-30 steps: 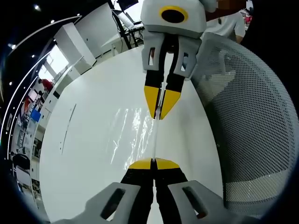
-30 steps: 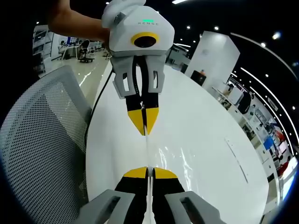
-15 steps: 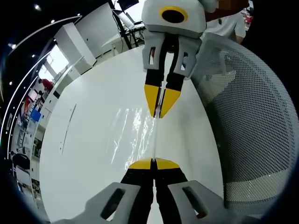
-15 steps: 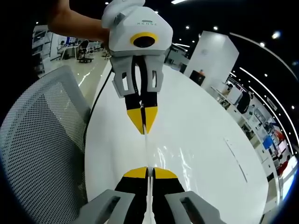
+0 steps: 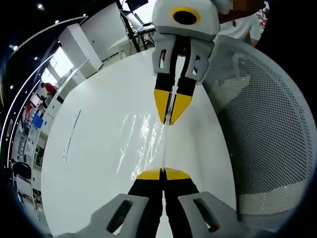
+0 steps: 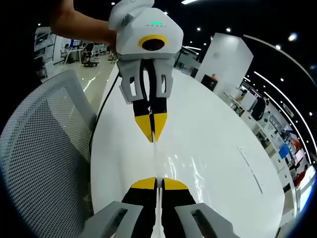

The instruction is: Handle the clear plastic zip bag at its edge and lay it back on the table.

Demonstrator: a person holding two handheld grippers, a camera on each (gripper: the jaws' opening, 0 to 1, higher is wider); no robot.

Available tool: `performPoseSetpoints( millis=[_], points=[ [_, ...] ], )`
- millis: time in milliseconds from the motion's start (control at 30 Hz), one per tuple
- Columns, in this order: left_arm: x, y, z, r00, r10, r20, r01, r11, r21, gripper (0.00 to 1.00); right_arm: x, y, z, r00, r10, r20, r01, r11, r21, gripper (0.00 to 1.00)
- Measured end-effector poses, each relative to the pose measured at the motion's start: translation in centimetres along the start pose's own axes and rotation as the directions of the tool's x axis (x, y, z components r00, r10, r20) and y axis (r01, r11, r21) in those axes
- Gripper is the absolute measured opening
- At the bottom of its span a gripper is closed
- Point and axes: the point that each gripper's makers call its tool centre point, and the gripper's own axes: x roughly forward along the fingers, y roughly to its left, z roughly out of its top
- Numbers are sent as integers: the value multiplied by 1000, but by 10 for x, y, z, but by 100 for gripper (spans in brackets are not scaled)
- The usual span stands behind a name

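White table (image 5: 94, 148), mesh chair (image 5: 262, 148) beside; both claws clamp the zip bag's (image 5: 141, 144) edge.

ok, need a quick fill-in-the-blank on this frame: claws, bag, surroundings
1. Both claws, left claw and right claw, are shut on the clear ___.
2. The bag's edge is stretched ___ the two claws.
3. The table under the bag is ___ in colour.
4. Beside the table stands a mesh ___.

Missing: bag; between; white; chair

Above a white table (image 6: 213, 148), the right gripper (image 6: 156, 182) pinches the edge of a clear plastic zip bag (image 6: 173, 166), jaws closed; opposite, the left gripper (image 6: 152, 137) clamps the same edge; a mesh chair (image 6: 39, 163) stands alongside.
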Motion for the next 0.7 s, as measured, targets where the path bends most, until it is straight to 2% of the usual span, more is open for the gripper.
performPoseSetpoints(
  millis=[700],
  points=[
    [1, -1, 1, 1000, -3, 0, 3, 1000, -5, 0, -2, 1, -4, 1000, -3, -6, 3, 1000, 1, 0]
  ],
)
